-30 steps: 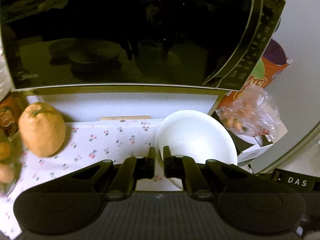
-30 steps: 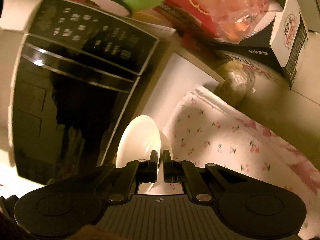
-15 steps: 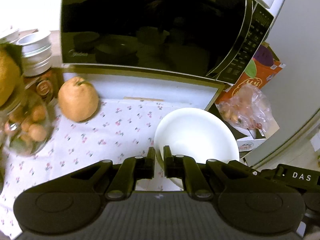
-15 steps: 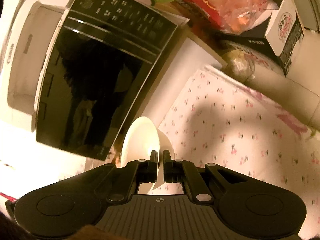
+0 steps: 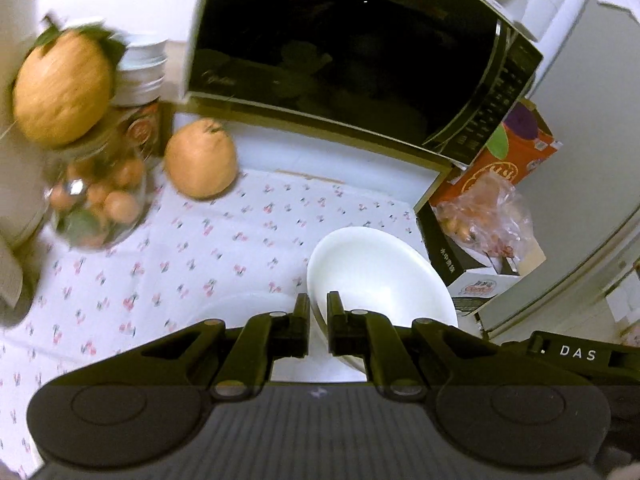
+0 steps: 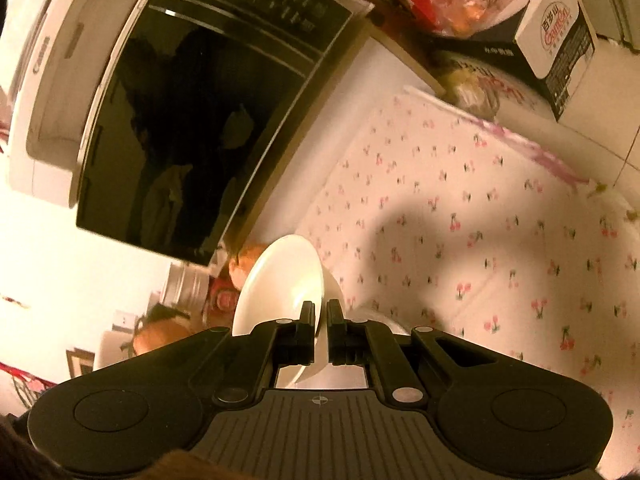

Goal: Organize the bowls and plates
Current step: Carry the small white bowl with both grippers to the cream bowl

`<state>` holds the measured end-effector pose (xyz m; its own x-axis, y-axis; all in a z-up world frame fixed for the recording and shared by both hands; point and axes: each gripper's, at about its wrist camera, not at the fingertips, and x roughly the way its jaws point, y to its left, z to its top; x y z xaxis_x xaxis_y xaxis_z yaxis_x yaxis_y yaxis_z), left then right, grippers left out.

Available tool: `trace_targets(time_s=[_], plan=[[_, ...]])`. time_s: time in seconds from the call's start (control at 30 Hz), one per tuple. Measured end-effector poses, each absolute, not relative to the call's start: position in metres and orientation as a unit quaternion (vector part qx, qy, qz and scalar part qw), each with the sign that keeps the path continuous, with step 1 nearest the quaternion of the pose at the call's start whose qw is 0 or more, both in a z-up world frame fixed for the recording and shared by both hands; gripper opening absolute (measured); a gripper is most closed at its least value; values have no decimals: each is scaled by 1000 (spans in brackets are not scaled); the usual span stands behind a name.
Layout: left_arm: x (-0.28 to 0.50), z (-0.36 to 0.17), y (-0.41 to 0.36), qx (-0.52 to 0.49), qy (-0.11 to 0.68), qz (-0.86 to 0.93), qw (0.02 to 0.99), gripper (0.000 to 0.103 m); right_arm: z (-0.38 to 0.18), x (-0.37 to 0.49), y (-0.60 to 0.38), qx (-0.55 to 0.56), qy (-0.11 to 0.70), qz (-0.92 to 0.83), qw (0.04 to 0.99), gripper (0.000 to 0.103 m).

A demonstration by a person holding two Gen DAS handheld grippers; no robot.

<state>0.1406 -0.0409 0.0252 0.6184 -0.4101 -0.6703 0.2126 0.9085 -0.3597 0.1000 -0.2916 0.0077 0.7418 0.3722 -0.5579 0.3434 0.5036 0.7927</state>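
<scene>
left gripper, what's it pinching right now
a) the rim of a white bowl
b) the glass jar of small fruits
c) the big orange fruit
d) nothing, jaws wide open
a: in the left wrist view the left gripper has its jaws closed on the near rim of the white bowl, held above the cherry-print cloth; the fruit and jar sit far off.

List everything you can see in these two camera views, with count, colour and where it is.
bowl: one, white, clamped by its rim in both grippers above the cloth
tablecloth: one, white with cherry print, covering the counter
microwave: one, black door, behind the cloth
large citrus fruits: two, orange, one on the cloth, one on the jar
glass jar: one, clear, small orange fruit inside, far left
cartons: two, orange and black-white, right of microwave
left gripper: black, shut on bowl
right gripper: black, shut on bowl
</scene>
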Motion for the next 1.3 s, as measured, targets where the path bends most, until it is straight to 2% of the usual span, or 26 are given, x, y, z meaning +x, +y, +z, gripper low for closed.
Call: trace_targets(time_s=[0.43, 0.77, 1.3], plan=[[106, 3, 16, -191, 399, -172, 880, 7, -2, 77, -255, 485, 384, 33, 785, 7], [82, 1, 41, -155, 375, -167, 899, 7, 0, 71, -221, 459, 397, 53, 793, 8], [69, -3, 94, -183, 380, -181, 889, 7, -9, 70, -183, 466, 429, 79, 770, 8]])
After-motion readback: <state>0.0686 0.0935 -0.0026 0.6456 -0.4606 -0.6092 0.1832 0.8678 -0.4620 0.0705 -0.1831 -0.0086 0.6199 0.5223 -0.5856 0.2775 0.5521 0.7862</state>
